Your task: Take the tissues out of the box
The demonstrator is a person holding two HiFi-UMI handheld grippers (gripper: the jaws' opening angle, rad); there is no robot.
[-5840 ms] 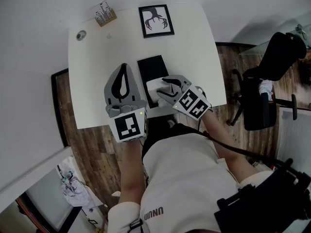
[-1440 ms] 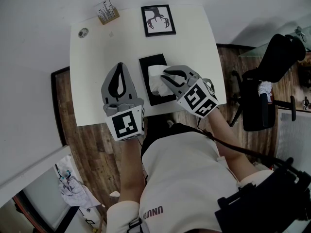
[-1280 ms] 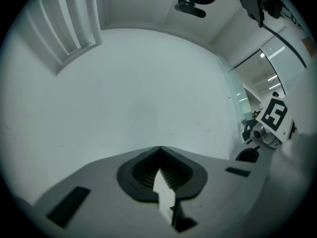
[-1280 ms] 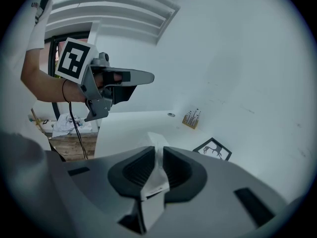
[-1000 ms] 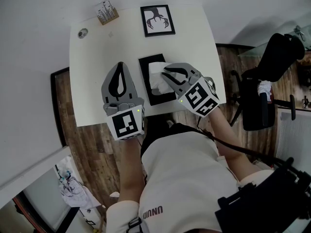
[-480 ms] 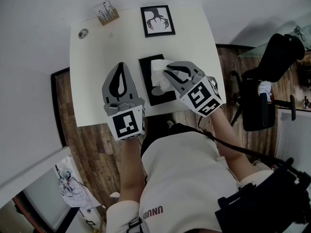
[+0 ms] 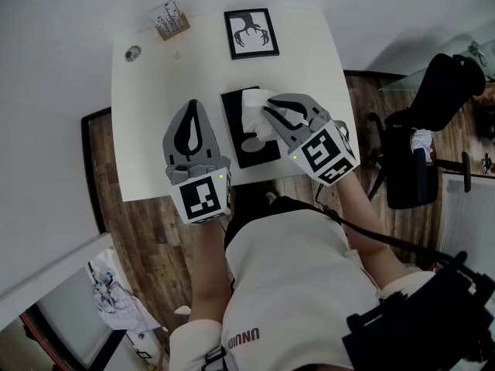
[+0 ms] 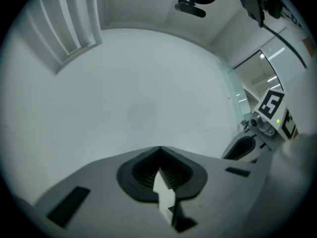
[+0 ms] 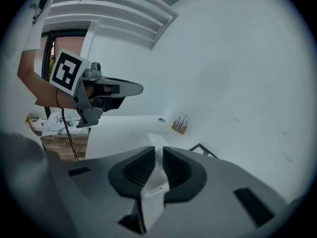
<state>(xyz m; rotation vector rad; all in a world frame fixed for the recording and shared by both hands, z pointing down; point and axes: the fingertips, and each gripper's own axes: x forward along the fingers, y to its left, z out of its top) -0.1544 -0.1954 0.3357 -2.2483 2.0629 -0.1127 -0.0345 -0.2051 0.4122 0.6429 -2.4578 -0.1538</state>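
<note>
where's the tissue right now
In the head view the tissue is pinched in the right claw, just over the black box near the table's middle.

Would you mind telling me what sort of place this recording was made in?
Probably a small office or study: a white desk with a framed picture on it, a black office chair beside it, and wood-plank flooring.

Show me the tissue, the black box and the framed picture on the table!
tissue (image 7: 254, 108), head view, on its crumpled white middle.
black box (image 7: 261, 154), head view, on its near end, below the opening.
framed picture (image 7: 249, 32), head view, on the dark drawing inside.
</note>
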